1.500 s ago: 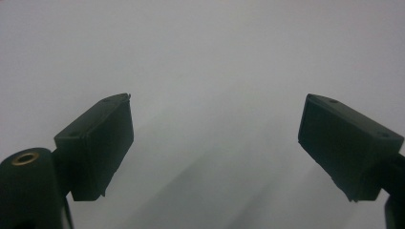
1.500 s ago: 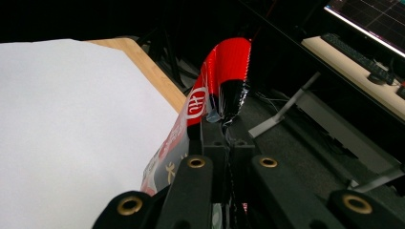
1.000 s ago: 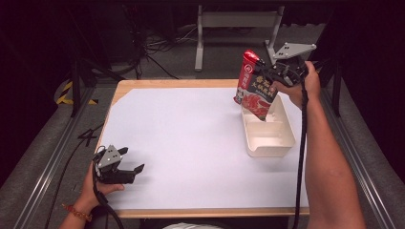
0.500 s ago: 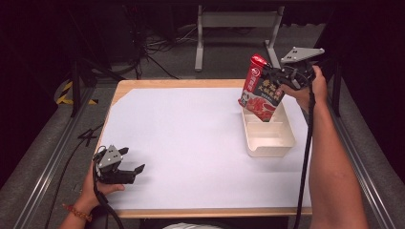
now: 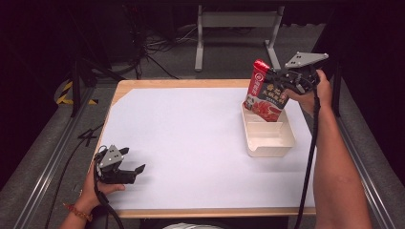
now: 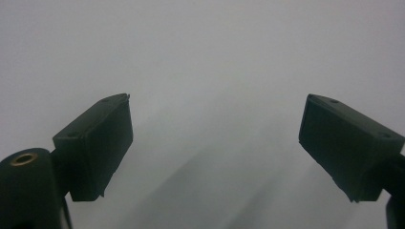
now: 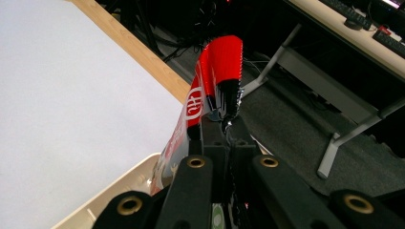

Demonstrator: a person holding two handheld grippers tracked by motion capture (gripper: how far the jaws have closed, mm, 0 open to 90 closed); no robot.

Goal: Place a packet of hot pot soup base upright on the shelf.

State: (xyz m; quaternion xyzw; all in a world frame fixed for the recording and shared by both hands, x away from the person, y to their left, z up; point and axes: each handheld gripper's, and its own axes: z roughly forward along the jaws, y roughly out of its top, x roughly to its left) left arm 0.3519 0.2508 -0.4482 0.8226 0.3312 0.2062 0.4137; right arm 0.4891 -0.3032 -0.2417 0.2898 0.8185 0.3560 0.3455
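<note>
The red packet [image 5: 265, 91], clamped in the right tool [image 5: 279, 82], has tipped upright over the tray [image 5: 267, 139].

We find print on 1 item, the red snack packet [image 5: 265, 93]. In the high view its face carries a round white logo near the top and a band of characters below, too small and blurred to read. In the right gripper view the same packet [image 7: 210, 90] shows white logo strokes edge-on, also unreadable.
</note>
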